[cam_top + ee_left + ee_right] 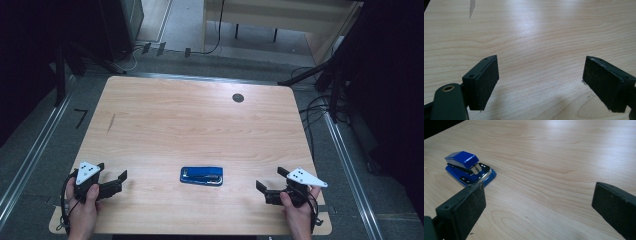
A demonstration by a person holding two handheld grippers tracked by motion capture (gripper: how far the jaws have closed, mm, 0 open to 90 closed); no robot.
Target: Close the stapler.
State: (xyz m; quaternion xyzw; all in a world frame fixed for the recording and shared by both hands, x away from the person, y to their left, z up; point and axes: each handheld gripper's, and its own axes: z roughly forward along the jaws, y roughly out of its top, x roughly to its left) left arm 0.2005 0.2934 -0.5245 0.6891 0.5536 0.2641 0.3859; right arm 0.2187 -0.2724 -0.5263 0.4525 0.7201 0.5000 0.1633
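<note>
Left gripper (116, 181): jaws spread wide over bare wood, holding nothing.
Right gripper (267, 188): jaws spread wide, empty.
Hidden: stapler's (201, 176) near corner is cut off by one black pad (464, 211) in the right gripper view.
Stapler position: flat on the table (200, 125), between both grippers, apart from each.
Materials: glossy blue body, metal insert; pale woodgrain tabletop.

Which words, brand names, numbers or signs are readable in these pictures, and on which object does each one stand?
None can be read.
Blue stapler: no legible word or brand on its top or base.
Left hand-held gripper and right hand-held gripper: small dark dots on the grey plates, no letters.
Table: plain wood grain.
</note>
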